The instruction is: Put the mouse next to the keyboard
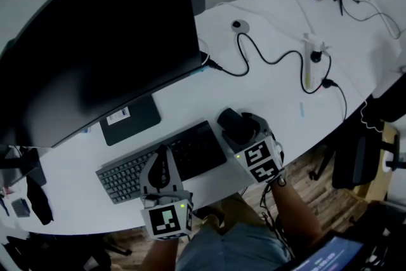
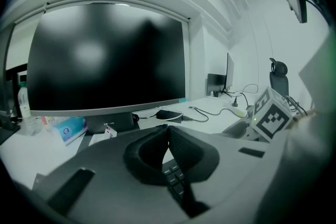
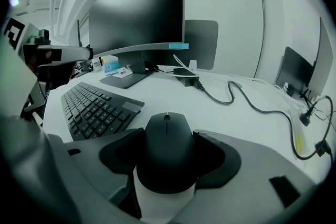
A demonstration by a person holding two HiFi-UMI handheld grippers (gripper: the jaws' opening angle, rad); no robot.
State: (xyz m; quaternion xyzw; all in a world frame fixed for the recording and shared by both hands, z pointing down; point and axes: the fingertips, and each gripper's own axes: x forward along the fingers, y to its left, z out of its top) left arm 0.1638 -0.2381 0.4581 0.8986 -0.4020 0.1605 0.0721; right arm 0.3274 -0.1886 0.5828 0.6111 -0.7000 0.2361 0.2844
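- Our right gripper [image 3: 169, 136] is clamped on the sides of the mouse [image 1: 233, 124], just beside the right end of the keyboard [image 3: 89, 107]. We cannot tell whether the mouse rests on the desk [image 1: 273, 98] or hangs slightly above it.
- If it is off the desk, letting go could drop it and send it skidding toward the near edge.
- Its rounded shell may slip from the pads if we tilt.
- Our left gripper [image 2: 168, 131], closed on nothing, hovers over the keys. A dip could press them or shove the keyboard away from the mouse.
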